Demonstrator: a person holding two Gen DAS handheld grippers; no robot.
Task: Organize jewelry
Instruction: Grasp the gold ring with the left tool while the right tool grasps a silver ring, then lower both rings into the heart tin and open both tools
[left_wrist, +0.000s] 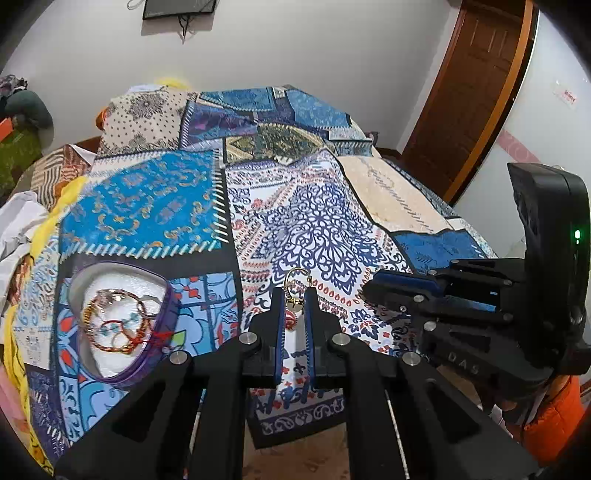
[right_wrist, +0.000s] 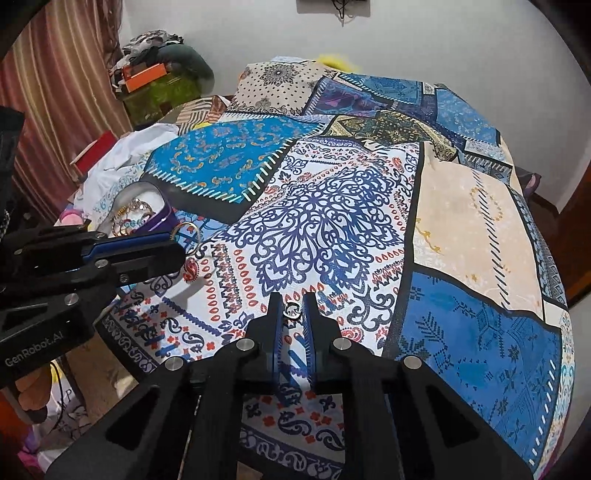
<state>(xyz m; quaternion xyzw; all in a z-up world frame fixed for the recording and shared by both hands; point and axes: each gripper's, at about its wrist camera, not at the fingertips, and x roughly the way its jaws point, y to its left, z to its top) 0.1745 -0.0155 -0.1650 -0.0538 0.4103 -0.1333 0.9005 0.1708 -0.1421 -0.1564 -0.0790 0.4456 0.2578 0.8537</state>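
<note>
My left gripper (left_wrist: 294, 295) is shut on a gold hoop earring (left_wrist: 295, 284), held above the patterned bedspread; it also shows in the right wrist view (right_wrist: 177, 243) with the hoop (right_wrist: 188, 230) at its tip. My right gripper (right_wrist: 293, 303) is shut on a small silver ring (right_wrist: 293, 309); it shows at the right of the left wrist view (left_wrist: 369, 290). A purple heart-shaped box (left_wrist: 168, 314) with a white lining holds several bangles and rings (left_wrist: 118, 317), left of the left gripper; it also shows in the right wrist view (right_wrist: 164, 218).
A patchwork bedspread (left_wrist: 325, 221) covers the bed. White and yellow cloth (left_wrist: 22, 229) is heaped at the left edge. A wooden door (left_wrist: 476, 85) stands at the right. Boxes and clothes (right_wrist: 155, 70) are piled by a curtain.
</note>
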